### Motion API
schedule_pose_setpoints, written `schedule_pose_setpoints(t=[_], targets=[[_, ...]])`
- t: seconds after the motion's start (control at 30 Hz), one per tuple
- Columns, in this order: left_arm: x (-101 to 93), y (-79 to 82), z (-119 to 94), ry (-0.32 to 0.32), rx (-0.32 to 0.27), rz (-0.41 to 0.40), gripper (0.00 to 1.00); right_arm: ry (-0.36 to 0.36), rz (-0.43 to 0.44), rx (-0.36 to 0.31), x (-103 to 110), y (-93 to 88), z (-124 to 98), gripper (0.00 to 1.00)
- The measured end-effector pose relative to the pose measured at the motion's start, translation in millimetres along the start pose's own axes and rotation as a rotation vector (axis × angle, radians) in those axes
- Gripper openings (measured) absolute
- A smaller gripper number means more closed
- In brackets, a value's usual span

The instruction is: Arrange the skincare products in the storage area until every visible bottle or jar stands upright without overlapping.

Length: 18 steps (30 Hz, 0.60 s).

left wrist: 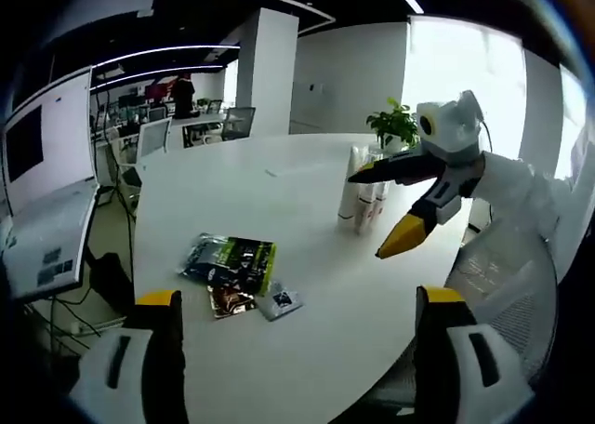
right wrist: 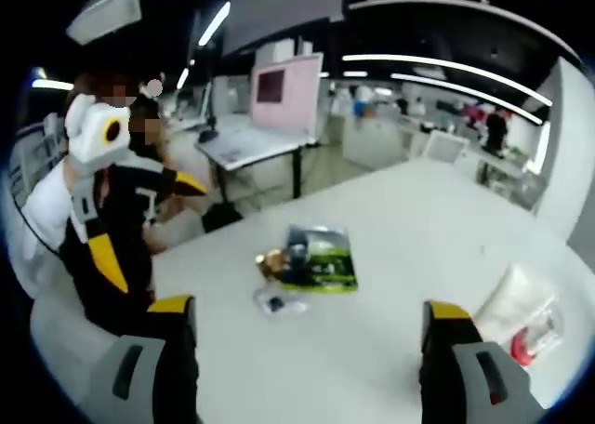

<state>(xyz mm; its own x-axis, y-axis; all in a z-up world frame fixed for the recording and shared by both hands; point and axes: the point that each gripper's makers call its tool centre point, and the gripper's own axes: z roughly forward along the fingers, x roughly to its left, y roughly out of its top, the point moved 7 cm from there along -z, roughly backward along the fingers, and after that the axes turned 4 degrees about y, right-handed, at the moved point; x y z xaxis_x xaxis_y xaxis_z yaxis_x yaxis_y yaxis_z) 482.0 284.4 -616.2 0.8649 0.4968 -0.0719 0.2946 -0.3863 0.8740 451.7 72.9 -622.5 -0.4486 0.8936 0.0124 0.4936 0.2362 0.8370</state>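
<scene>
Your right claw (right wrist: pixel 302 345) hovers open over the white worktop (right wrist: pixel 409 229); green packets (right wrist: pixel 319 257) lie ahead (clear bagged products (right wrist: pixel 521 317) far right).

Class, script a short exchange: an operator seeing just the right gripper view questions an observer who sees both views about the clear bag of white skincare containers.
Operator: The clear bag of white containers sits at my picture's edge. What stands beyond it?
Observer: A green potted plant, seen in the left gripper view.
Operator: Where is my right gripper relative to the bag?
Observer: Its open jaws hang right beside the bag; whether they touch it, I cannot tell.
</scene>
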Motion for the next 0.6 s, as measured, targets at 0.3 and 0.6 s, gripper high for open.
schedule_pose_setpoints(t=[0.3, 0.6], targets=[[-1.6, -0.8, 1, -0.008, -0.004, -0.005, 0.99, -0.005, 0.009, 0.024, -9, -2.1, 20, 0.99], [-0.4, -2.2, 1, -0.006, 0.001, -0.01, 0.99, -0.015, 0.02, 0.038, -17, -3.4, 38, 0.96]])
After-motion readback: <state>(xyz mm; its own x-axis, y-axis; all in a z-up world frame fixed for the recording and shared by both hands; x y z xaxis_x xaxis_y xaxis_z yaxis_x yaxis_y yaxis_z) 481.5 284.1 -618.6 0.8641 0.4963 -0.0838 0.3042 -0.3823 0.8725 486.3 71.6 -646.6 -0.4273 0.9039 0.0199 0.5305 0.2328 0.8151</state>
